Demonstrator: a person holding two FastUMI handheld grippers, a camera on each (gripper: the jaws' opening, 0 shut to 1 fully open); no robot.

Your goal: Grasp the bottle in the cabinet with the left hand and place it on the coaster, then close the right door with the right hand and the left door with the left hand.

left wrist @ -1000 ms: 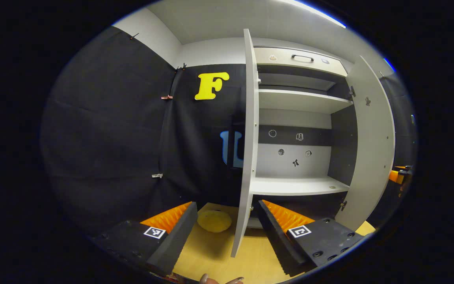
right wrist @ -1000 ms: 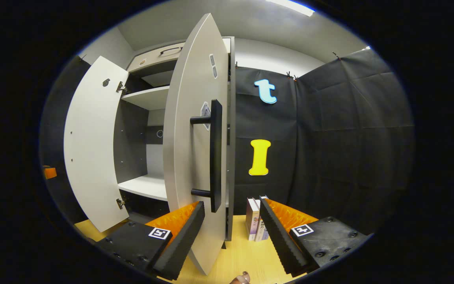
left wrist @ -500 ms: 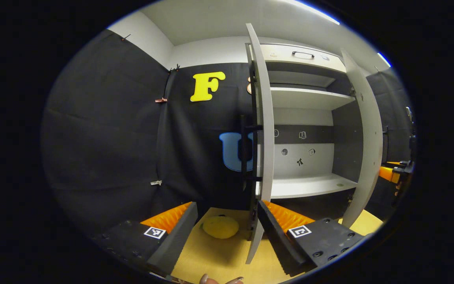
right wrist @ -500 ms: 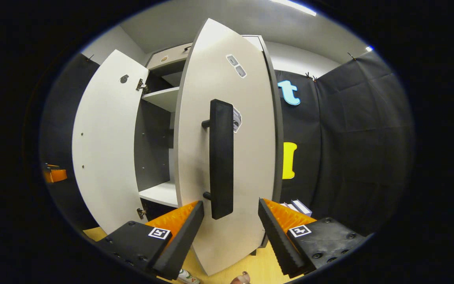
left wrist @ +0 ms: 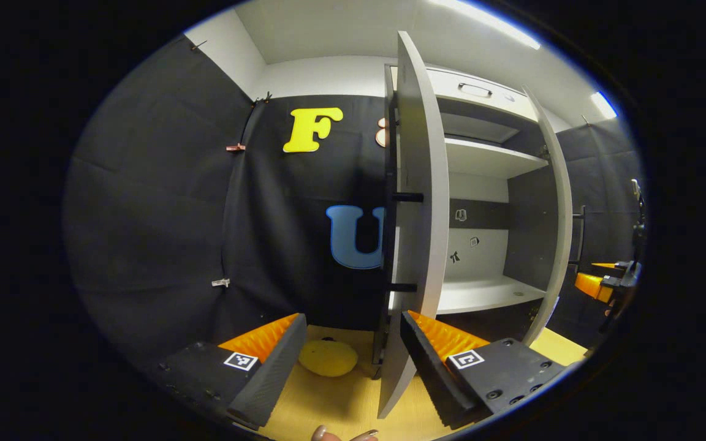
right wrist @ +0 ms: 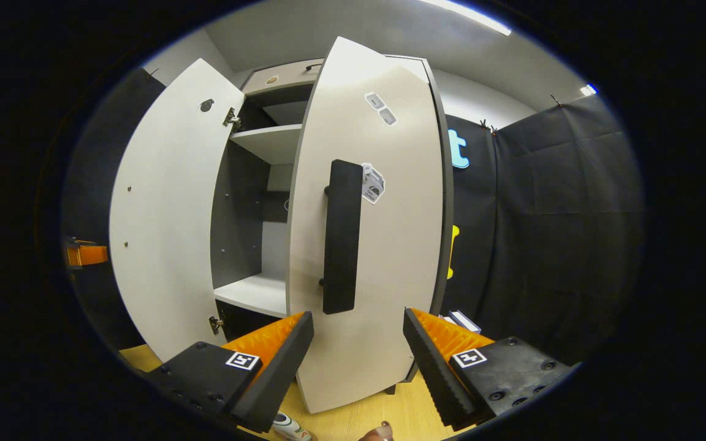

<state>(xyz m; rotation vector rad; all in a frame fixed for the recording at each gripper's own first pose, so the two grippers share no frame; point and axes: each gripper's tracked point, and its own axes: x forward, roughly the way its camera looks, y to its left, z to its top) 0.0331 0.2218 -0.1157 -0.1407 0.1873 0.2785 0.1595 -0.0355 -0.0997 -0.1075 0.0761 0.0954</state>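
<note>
In the left gripper view the left door (left wrist: 417, 184) stands nearly edge-on, its black handle (left wrist: 388, 233) on the far side. My left gripper (left wrist: 353, 316) is open, with its right finger close by the door's lower edge. A round yellow coaster (left wrist: 327, 358) lies bare on the wooden table behind it. In the right gripper view my right gripper (right wrist: 358, 313) is open just below the black handle (right wrist: 342, 236) of the half-shut right door (right wrist: 383, 245). A small white bottle-like item (right wrist: 288, 425) with green and red marks peeks out at the bottom edge.
The cabinet's white shelves (left wrist: 482, 294) hold nothing that I can see. The left door (right wrist: 166, 208) stands wide open, with the left gripper (right wrist: 86, 254) beyond it. The right gripper (left wrist: 601, 285) shows past the right door (left wrist: 558, 214). Some books (right wrist: 460, 320) stand at the cabinet's right.
The right door has swung further toward the cabinet, and my right gripper now faces its handle squarely. The left gripper view has shifted, and the left door has turned a little inward.
</note>
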